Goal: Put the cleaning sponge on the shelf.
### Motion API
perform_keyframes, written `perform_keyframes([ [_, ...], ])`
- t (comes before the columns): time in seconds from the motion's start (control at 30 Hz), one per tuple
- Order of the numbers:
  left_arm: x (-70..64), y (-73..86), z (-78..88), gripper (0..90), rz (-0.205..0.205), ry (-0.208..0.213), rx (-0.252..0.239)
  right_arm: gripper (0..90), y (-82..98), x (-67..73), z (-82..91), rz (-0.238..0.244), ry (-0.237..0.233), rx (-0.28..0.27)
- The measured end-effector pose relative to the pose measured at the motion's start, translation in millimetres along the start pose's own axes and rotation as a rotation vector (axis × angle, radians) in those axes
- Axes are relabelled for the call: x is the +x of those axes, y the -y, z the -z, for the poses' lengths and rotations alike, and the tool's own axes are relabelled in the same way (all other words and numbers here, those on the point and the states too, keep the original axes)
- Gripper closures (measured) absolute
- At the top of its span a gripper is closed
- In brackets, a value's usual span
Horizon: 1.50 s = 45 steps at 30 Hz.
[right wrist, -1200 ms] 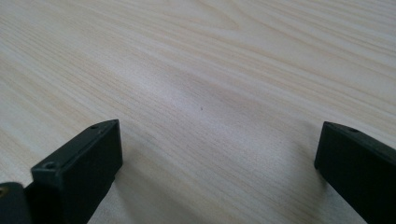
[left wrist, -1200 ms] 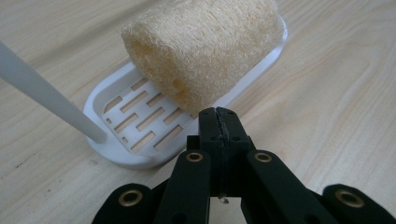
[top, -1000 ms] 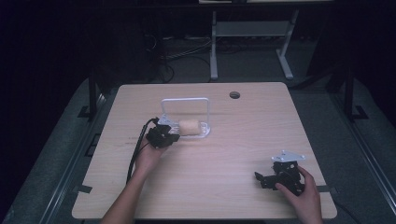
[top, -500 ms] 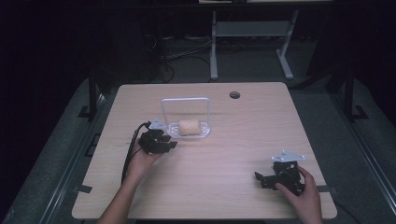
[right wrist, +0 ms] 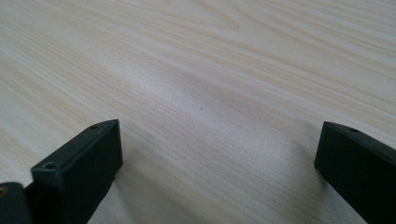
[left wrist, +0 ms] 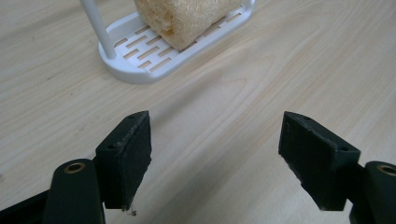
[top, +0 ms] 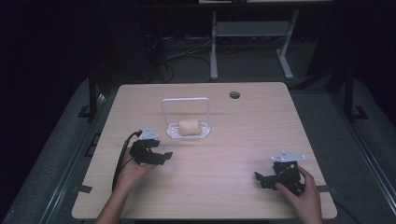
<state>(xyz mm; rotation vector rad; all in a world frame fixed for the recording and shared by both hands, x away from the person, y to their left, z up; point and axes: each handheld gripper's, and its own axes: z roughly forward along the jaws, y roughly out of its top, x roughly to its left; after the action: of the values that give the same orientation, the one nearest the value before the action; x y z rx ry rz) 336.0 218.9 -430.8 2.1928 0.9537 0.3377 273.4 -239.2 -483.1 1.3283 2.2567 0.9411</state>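
Observation:
A tan sponge point(top: 189, 126) lies on a white slotted rack point(top: 201, 134) with a tall wire handle, at mid-table. The left gripper view has the sponge point(left wrist: 182, 16) and the rack point(left wrist: 140, 60) just ahead. My left gripper point(top: 163, 156) sits near the table's left front, short of the rack. Its jaws have just been opening and now stand wide apart over bare wood point(left wrist: 215, 149), with nothing between them. My right gripper point(top: 259, 179) rests at the right front, jaws spread wide over plain tabletop point(right wrist: 217, 163), holding nothing.
The light wooden table point(top: 243, 140) has a round cable hole point(top: 234, 95) near its far edge. Beyond it are a white desk frame point(top: 250, 42) and floor cables. A black cable point(top: 122, 156) trails from the left gripper toward the front edge.
My left gripper has drawn back from the rack toward the near left and its jaws have spread apart. The sponge stays on the rack. The right gripper has not moved.

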Motion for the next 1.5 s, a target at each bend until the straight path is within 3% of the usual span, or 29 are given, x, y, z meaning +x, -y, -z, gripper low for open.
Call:
perform_keyframes([
  [1.0,-5.9,63.6,46.3,16.0,0.006,-0.044,-0.064,0.7,0.0,0.1,0.0,-0.001,-0.001,-0.001],
  [1.3,-8.8,83.2,48.8,13.8,0.0,-0.063,-0.029,0.7,-0.1,0.2,0.2,-0.002,0.0,0.002],
  [1.5,-8.9,86.0,45.3,13.3,-0.008,-0.07,-0.003,0.7,-0.1,0.1,0.2,-0.002,0.0,0.001],
])
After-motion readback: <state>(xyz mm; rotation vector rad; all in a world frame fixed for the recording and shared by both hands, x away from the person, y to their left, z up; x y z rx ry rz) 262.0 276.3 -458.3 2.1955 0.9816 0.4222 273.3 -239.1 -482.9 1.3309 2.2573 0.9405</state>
